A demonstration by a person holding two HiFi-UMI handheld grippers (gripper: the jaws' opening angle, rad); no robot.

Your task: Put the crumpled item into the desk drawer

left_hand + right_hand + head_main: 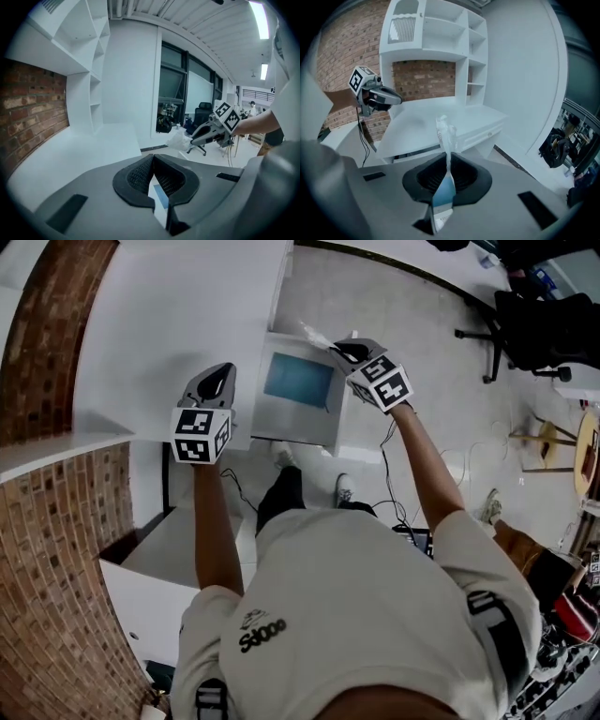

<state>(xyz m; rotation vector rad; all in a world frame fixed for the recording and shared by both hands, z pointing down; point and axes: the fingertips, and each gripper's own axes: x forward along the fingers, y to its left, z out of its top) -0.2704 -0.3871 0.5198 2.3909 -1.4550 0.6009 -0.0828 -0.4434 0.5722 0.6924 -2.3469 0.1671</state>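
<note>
Step in hand: the carry is judged to be nearly over, with the crumpled item brought to the drawer but not yet let go.
Task item: a crumpled, whitish, translucent scrap is held in the air, off the white desk top; in the head view it is seen at the far corner of the pulled-out white desk drawer with a blue floor.
Right gripper: the jaws are clenched on the lower end of the scrap, which sticks up past the pads; blue is seen through the gap beneath them, so the drawer is taken to lie below.
Left gripper: the pads are pressed together with nothing between them; it is held over the edge of the desk, beside the drawer and apart from the scrap.
Drawer: it is already drawn open, and nothing is seen lying on its blue floor.
Height above drawer: it cannot be judged from these views.
Next move: the scrap should be brought over the middle of the blue floor and lowered before the right jaws are released.
Afterwards: the drawer may need to be pushed shut, for which the free left gripper is well placed.
</note>
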